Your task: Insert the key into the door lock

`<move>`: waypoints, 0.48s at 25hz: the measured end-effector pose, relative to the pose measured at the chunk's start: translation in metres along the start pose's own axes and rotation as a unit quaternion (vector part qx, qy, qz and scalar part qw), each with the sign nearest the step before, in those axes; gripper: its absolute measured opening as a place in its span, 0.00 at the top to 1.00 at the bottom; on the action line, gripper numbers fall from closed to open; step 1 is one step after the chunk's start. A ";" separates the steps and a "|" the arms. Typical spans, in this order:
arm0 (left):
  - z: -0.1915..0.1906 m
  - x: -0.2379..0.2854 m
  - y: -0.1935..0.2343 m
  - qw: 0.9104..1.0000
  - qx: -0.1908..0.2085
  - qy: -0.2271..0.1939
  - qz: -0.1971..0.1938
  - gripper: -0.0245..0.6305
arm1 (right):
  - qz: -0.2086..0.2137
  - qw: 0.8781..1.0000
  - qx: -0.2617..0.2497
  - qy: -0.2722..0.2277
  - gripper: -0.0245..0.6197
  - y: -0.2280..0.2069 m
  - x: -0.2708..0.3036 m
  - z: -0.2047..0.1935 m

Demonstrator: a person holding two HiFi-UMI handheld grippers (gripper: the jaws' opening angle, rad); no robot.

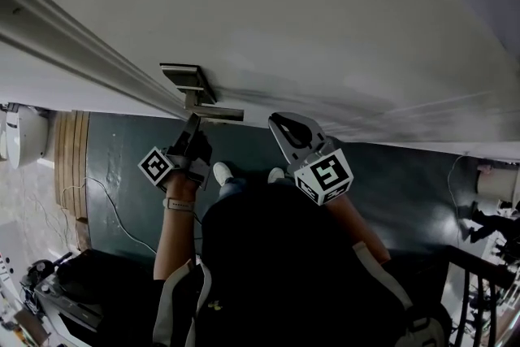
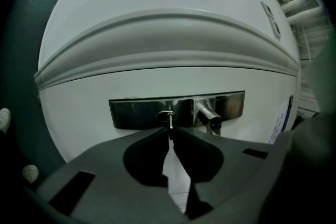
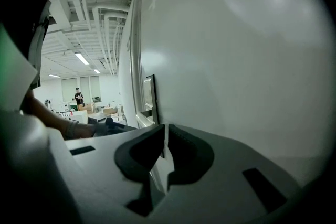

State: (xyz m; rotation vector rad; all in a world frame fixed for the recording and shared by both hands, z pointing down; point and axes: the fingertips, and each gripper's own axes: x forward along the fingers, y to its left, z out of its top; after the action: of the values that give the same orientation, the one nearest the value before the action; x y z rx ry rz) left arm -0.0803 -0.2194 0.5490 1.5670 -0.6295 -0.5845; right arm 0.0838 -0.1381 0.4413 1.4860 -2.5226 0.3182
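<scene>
The key [image 2: 170,124] meets the lock [image 2: 166,114], left of the handle [image 2: 209,116].

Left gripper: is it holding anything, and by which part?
The left gripper pinches a key by its rear end; its tip meets the door lock.

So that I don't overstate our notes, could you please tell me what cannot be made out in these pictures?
Left gripper view: how far the thin metal key goes into the brushed steel lock plate; the keyhole is too small and the left tongs, shut on it, cover its head.
Head view: the key, hidden by the left tongs.
Right gripper view: the lock plate's face, seen edge-on past the shut right tongs.
</scene>
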 end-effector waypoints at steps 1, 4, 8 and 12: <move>-0.001 -0.003 -0.001 1.000 -0.001 -0.001 0.000 0.92 | 0.004 1.000 -0.001 0.000 0.91 0.002 0.001 0.000; -0.003 -0.016 -0.002 1.000 0.005 -0.010 0.006 0.93 | 0.021 1.000 -0.005 0.000 0.91 0.007 0.003 0.001; -0.003 -0.037 -0.007 0.999 0.020 -0.027 0.011 0.94 | 0.044 0.999 -0.012 0.000 0.91 0.017 0.007 0.005; -0.003 -0.057 -0.017 0.997 0.058 -0.041 0.019 0.95 | 0.074 0.997 -0.018 0.000 0.91 0.031 0.013 0.007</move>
State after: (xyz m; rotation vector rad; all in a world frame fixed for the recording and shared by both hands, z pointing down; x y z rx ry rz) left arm -0.1179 -0.1766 0.5320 1.6426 -0.7661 -0.5949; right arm 0.0501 -0.1364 0.4354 1.2895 -2.6292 0.2919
